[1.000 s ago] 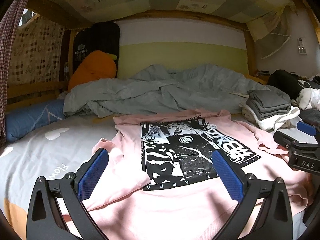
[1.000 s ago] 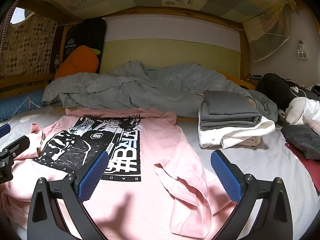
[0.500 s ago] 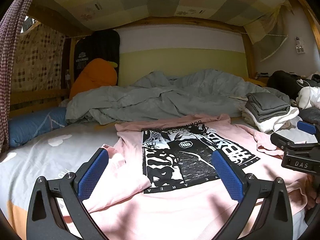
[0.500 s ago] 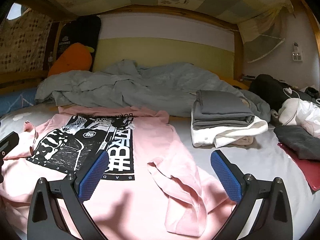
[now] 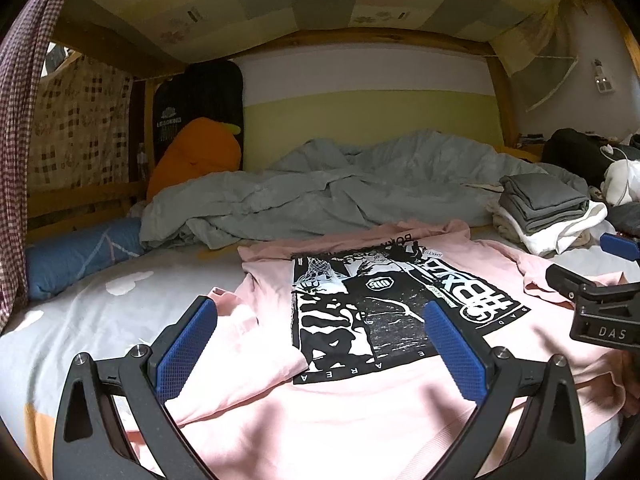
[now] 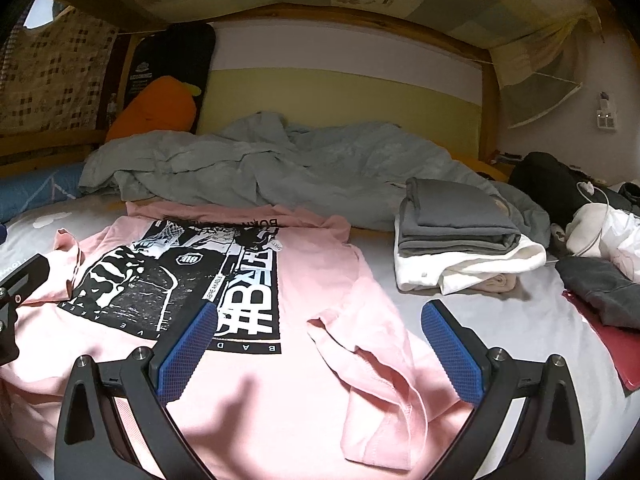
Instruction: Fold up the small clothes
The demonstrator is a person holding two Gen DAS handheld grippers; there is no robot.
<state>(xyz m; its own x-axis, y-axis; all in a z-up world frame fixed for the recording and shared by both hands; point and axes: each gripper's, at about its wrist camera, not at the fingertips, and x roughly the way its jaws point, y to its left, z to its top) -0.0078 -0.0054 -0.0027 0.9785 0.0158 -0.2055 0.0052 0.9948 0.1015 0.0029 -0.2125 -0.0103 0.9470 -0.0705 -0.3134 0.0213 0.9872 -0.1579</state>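
Note:
A pink T-shirt [image 5: 360,412] with a black-and-white print lies face up and spread on the bed, its hem nearest me. Both sleeves are turned in over the body, one at the left [image 5: 240,344] and one at the right [image 6: 372,344]. My left gripper [image 5: 318,344] hovers open over the shirt's lower left part, nothing between its blue pads. My right gripper [image 6: 318,344] hovers open over the lower right part, above the folded-in sleeve. The right gripper's body shows at the right edge of the left wrist view [image 5: 600,308].
A stack of folded grey and white clothes [image 6: 460,240] sits right of the shirt. A rumpled grey-green duvet [image 5: 340,192] lies behind it. Loose dark and white clothes [image 6: 600,240] pile at the far right. A blue pillow [image 5: 76,252] and an orange cushion [image 5: 196,152] are at the left.
Both grippers have lowered and tilted slightly, so the shirt sits a little lower and farther in each view. Both stay open; the shirt has not moved.

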